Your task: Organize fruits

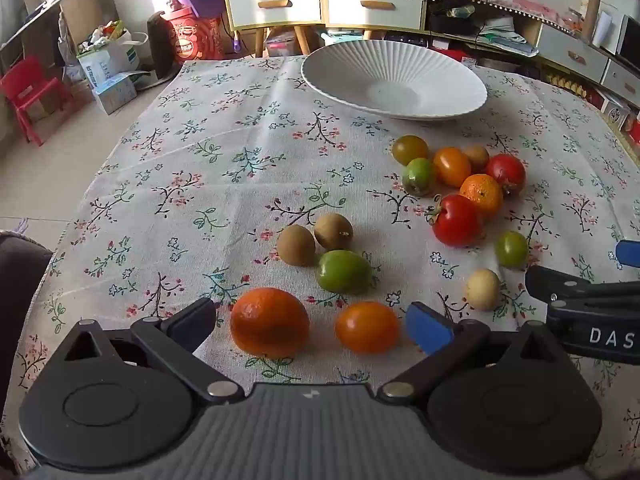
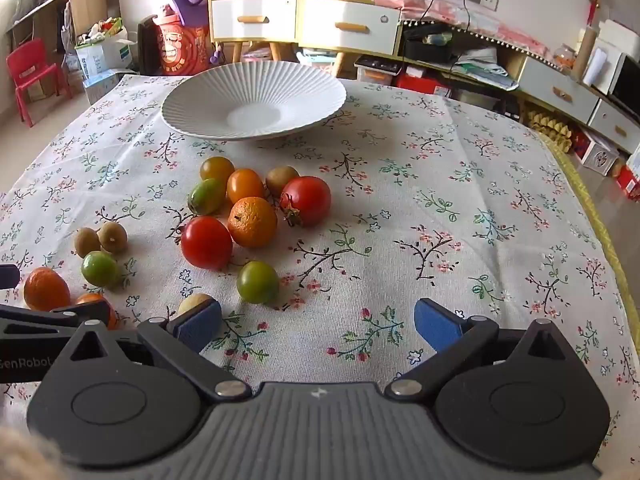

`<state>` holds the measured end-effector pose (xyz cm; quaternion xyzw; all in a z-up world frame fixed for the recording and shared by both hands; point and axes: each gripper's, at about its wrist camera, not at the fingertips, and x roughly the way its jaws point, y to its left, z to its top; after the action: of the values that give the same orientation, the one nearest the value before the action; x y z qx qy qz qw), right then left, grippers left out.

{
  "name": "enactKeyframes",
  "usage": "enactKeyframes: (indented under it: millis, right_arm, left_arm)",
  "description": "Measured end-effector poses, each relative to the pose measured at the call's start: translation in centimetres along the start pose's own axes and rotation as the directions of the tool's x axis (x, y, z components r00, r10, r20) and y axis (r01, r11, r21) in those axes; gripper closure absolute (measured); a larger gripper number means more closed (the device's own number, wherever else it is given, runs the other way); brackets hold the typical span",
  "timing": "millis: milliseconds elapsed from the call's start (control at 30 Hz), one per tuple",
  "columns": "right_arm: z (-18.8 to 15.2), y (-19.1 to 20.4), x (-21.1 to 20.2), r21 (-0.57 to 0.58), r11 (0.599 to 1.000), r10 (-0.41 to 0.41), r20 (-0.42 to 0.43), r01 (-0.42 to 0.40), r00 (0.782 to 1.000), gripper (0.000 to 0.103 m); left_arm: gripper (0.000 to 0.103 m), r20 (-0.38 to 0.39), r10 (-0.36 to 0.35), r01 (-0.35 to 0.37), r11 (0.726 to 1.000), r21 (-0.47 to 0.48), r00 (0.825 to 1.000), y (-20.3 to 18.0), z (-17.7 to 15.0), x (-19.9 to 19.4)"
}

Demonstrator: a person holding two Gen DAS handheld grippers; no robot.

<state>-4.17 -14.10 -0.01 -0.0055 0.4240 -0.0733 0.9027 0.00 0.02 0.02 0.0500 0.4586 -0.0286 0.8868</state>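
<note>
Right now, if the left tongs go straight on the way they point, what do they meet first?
Probably the large orange and the smaller orange tomato: both lie between the open left tongs, just ahead. Depth is hard to judge.

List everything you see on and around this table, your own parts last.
plate: one, white, ribbed, far side, nothing in it
tablecloth: one, pale floral, covers the table
red tomatoes: two, red, in the main cluster
mandarins: two, orange, one in the cluster, one near the left gripper
orange tomatoes: two, orange, one in the cluster, one beside the near mandarin
green fruits: four, green to olive, two in the cluster, two apart
brown fruits: three, brown, a pair together, one in the cluster
pale fruit: one, pale yellow, alone
chair: one, red, on the floor
left gripper: black, blue pads, jaws open
right gripper: same, jaws open
</note>
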Motion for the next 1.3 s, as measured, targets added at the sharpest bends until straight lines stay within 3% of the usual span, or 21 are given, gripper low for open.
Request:
enactKeyframes:
  millis: [1300]
  right_arm:
    - [-0.06, 0.15, 0.04, -0.001, 1.000, 0.005, -0.002, -0.005, 1.000, 0.000]
  left_arm:
    - [0.008, 0.005, 0.009, -0.009, 1.000, 0.010, 1.000, -0.18, -0.09, 0.10]
